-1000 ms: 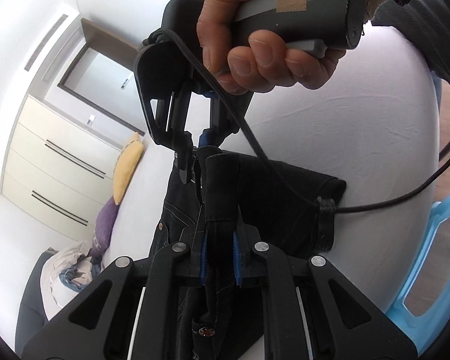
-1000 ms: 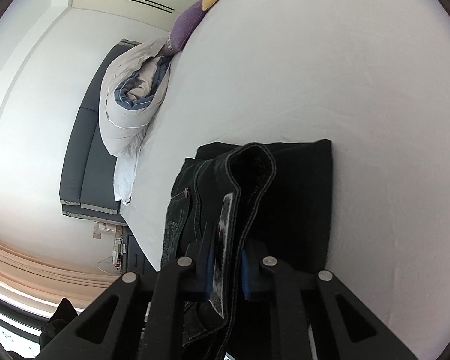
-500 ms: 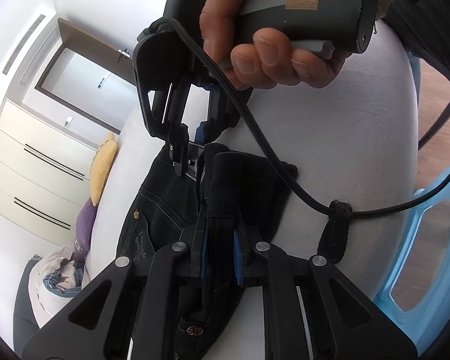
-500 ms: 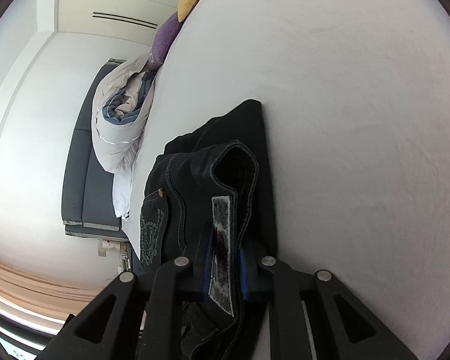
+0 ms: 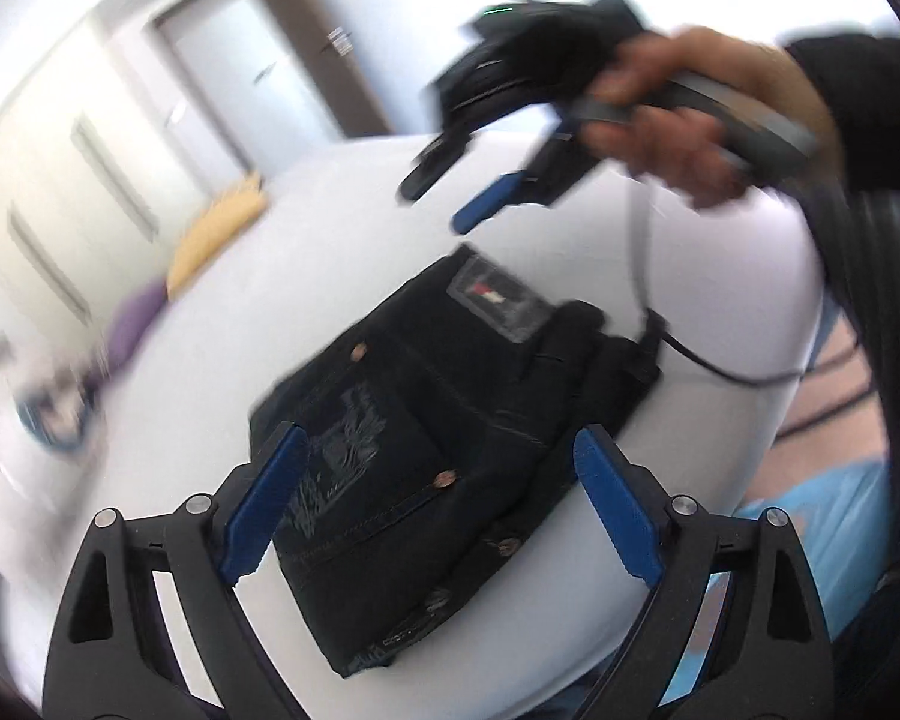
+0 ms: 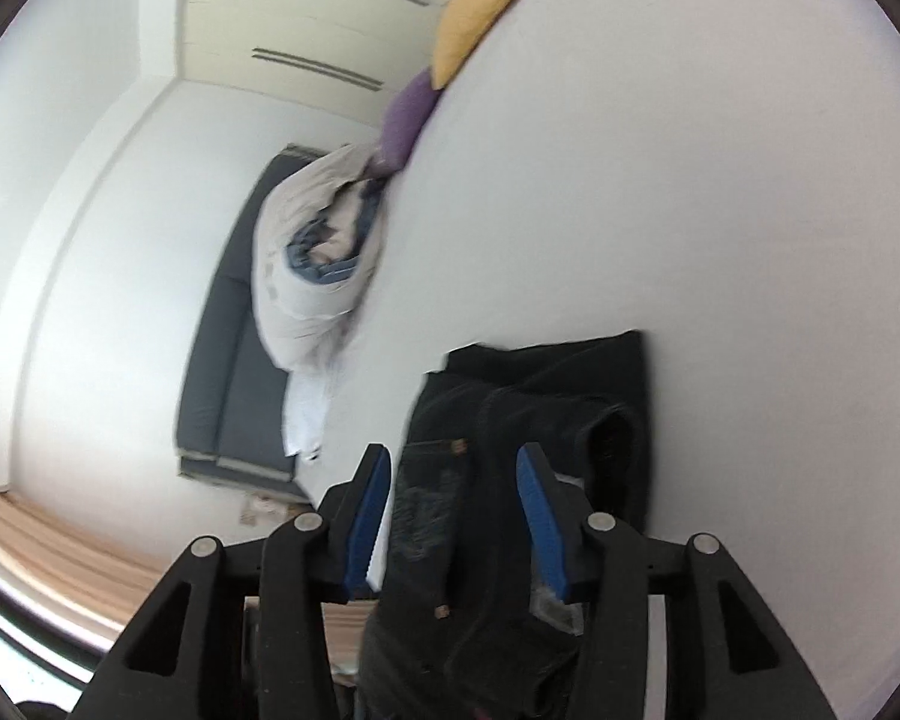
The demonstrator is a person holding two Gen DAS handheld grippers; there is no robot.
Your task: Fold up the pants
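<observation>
The black pants (image 5: 444, 432) lie folded in a compact stack on the white bed (image 5: 210, 312), back pocket and waist label facing up. My left gripper (image 5: 438, 462) is open and empty, held above the stack with its blue pads wide apart. My right gripper (image 5: 459, 201) shows in the left wrist view, open, held in a hand above the far end of the pants. In the right wrist view the right gripper (image 6: 453, 468) is open with the pants (image 6: 528, 420) lying loose between and beyond its blue pads. Both views are motion-blurred.
A yellow pillow (image 6: 477, 12) and a purple pillow (image 6: 411, 114) lie at the far end of the bed, next to a rolled duvet (image 6: 318, 264). A blue chair (image 5: 834, 528) stands at the bed's right edge. A black cable (image 5: 726, 369) trails over the bed edge.
Both grippers have let go of the pants' waistband and opened. The pants dropped flat onto the bed. Both grippers have pulled back and up from the stack.
</observation>
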